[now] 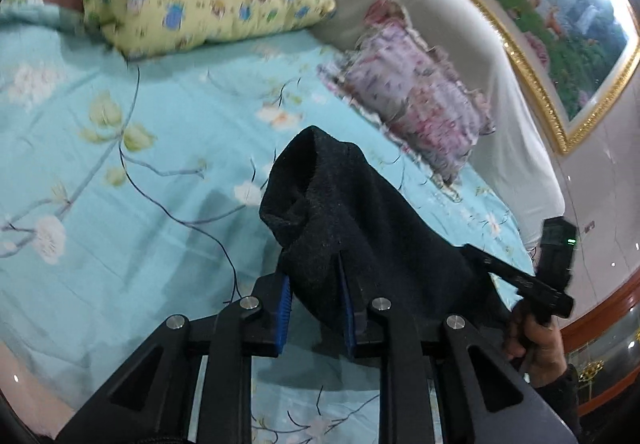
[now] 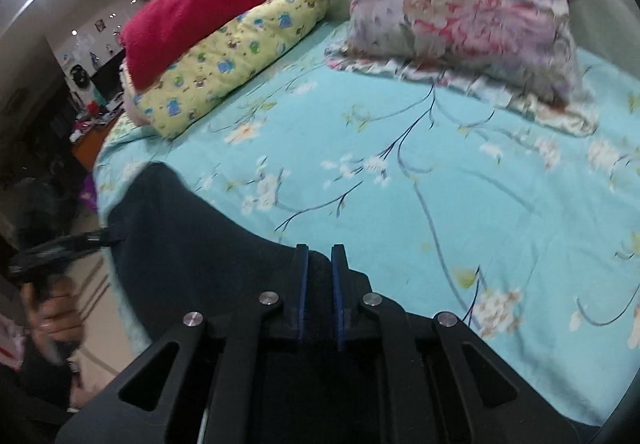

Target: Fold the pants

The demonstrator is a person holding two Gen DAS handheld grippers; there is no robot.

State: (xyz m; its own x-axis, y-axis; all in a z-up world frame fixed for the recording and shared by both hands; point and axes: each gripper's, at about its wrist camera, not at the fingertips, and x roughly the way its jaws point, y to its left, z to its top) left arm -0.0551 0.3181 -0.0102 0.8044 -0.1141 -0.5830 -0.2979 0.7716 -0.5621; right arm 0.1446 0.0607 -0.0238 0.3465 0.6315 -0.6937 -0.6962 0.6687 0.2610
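The pants [image 1: 360, 219] are dark, nearly black cloth, held up above the bed between both grippers. My left gripper [image 1: 316, 280] is shut on one bunched edge, which sticks up past the blue pads. In the right wrist view the pants [image 2: 180, 236] stretch from the left across to my right gripper [image 2: 319, 276], which is shut on another edge. The right gripper also shows at the far right of the left wrist view [image 1: 472, 250], and the left gripper at the far left of the right wrist view [image 2: 108, 238].
The bed [image 2: 440, 183] has a light blue floral sheet. At its head lie a yellow printed pillow [image 1: 192, 7], a red blanket [image 2: 192, 23] and a purple floral pillow [image 2: 460, 3]. A gold-framed picture [image 1: 560, 23] hangs on the wall. The bed edge drops off at left [image 2: 108, 211].
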